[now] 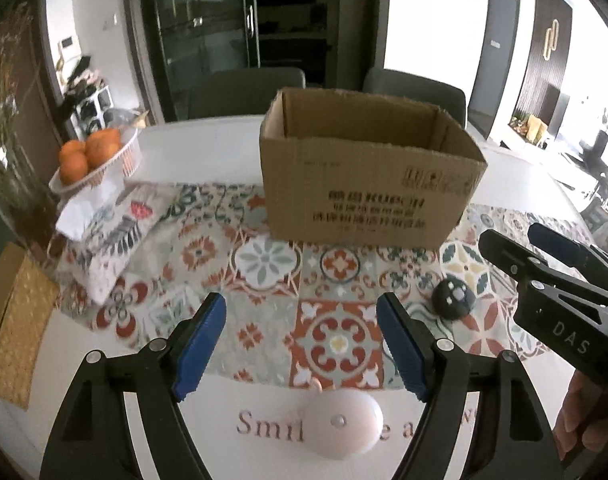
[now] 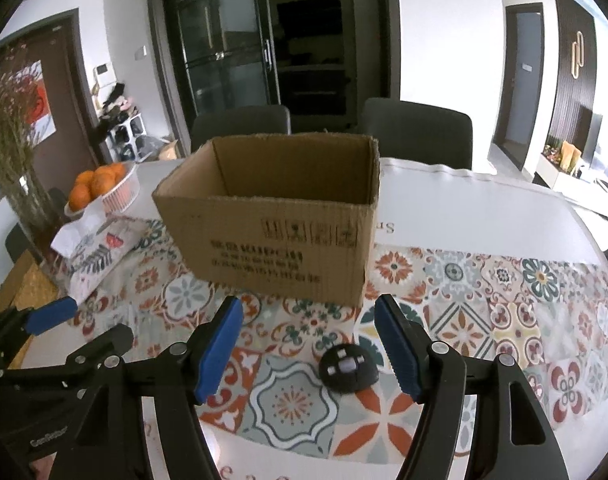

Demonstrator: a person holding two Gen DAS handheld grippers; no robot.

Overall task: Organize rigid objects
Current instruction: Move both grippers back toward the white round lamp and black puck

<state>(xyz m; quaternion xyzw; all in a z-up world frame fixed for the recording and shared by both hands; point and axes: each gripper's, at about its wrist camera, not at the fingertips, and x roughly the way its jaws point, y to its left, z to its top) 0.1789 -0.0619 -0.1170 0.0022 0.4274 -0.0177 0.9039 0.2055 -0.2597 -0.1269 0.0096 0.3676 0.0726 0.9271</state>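
An open cardboard box (image 1: pixel 363 188) stands on the patterned table mat; it also shows in the right wrist view (image 2: pixel 280 224). A white round object (image 1: pixel 343 424) lies on the table just below my open, empty left gripper (image 1: pixel 302 340). A small black domed device with buttons (image 2: pixel 347 368) lies on the mat between the fingers of my open, empty right gripper (image 2: pixel 307 344); it also shows in the left wrist view (image 1: pixel 453 300). The right gripper (image 1: pixel 539 252) appears at the right of the left wrist view, and the left gripper (image 2: pixel 84 324) at the lower left of the right wrist view.
A white basket of oranges (image 1: pixel 92 156) sits at the back left, with a tissue pack (image 1: pixel 112 232) in front of it. A vase of dried flowers (image 2: pixel 20 184) stands at the far left. A woven yellow mat (image 1: pixel 12 320) lies at the left edge. Two chairs (image 2: pixel 415 132) stand behind the table.
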